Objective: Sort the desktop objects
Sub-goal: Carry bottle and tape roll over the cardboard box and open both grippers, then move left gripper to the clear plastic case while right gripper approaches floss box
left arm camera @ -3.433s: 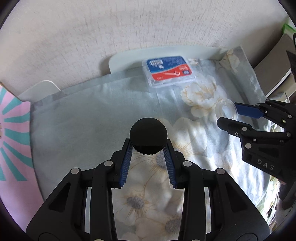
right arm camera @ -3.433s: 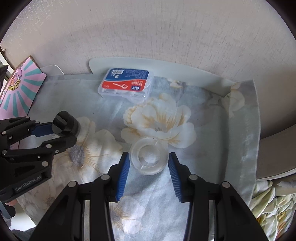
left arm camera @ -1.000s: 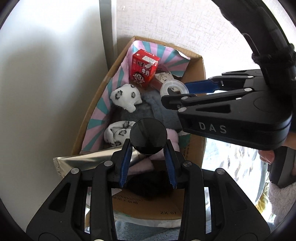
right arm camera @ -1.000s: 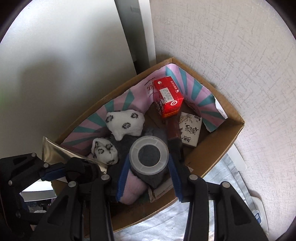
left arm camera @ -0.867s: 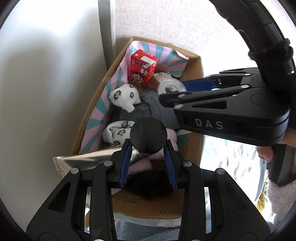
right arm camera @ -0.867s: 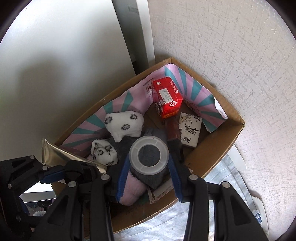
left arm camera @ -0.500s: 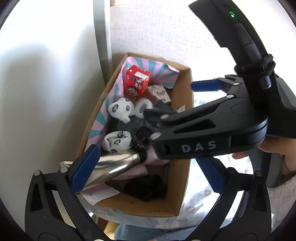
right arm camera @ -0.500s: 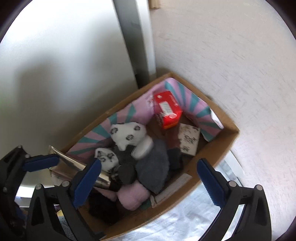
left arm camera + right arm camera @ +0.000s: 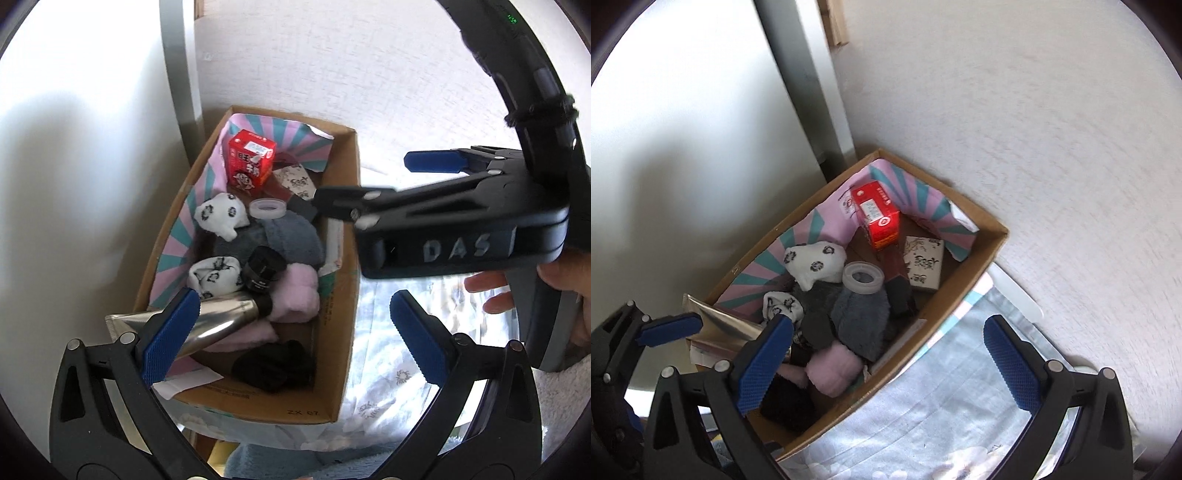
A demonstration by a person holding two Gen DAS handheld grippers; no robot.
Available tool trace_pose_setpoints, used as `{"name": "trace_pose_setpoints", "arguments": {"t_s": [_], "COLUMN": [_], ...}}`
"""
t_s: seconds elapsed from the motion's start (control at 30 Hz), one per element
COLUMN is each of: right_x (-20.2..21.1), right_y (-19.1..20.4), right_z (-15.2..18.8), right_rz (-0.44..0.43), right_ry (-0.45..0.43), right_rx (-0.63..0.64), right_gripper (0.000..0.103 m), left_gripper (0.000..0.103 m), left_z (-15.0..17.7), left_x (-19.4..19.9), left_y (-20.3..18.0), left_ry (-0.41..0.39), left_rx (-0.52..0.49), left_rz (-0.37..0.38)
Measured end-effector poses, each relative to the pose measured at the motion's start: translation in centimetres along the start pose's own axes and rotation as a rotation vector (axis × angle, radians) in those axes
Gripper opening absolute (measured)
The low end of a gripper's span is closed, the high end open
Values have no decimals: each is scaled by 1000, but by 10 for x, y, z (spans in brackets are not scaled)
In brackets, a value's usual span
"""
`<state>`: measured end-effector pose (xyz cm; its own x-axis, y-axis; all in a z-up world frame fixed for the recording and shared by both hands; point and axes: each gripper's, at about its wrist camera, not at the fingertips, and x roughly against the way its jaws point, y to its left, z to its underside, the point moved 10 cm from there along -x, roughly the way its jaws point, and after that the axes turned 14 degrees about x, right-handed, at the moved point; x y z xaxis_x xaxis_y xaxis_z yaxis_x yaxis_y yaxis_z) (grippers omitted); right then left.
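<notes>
The left gripper (image 9: 295, 332) stood with its blue pads spread wide and nothing between them, poised above the cardboard box (image 9: 347, 266). The right gripper (image 9: 890, 354) was likewise at full spread and empty, hanging over the box's near corner and the floral cloth (image 9: 945, 417) beside it. In the left wrist view the right gripper reached in from the right, a person's hand (image 9: 554, 280) wrapped round its handle, and its jaws gaped there too.

Both task things lay inside the box. The black cylindrical cap (image 9: 264, 271) rested tilted on its side, against a white patterned sock (image 9: 214, 275) and a pink fluffy sock (image 9: 295, 295), just above the neck of a silver tube (image 9: 218, 321) whose crimped end stuck out over the box's left wall. The clear tape roll (image 9: 267, 209) lay flat farther back, on top of a grey fluffy sock (image 9: 291, 236) and just beside another white patterned sock (image 9: 221, 216); the right wrist view showed it in the same spot (image 9: 863, 277).

At the far end a red milk carton (image 9: 251, 164) stood upright against the pink and teal striped lining (image 9: 295, 136), with a small white packet printed in black (image 9: 923, 267) near it. A black bundle of cloth (image 9: 273, 365) sat at the near end of the box.
</notes>
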<state>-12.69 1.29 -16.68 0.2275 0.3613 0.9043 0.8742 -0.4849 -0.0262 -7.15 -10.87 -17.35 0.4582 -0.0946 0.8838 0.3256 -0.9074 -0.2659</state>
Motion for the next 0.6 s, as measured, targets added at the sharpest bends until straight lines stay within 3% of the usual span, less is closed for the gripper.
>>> {"name": "trace_pose_setpoints", "arguments": {"t_s": [0.33, 0.6], "right_x": [32, 61], "right_y": [-28, -65], "right_z": [17, 57], "right_rz": [-24, 4], "right_ry": [-51, -72], "right_rx": [-119, -192], "right_gripper": [103, 103], "left_gripper": [103, 103], "left_z": [3, 21], "left_x": [4, -14], "left_y": [-29, -82], "left_ry": [-6, 64], "left_rx": [-63, -143], "left_rz": [31, 114]}}
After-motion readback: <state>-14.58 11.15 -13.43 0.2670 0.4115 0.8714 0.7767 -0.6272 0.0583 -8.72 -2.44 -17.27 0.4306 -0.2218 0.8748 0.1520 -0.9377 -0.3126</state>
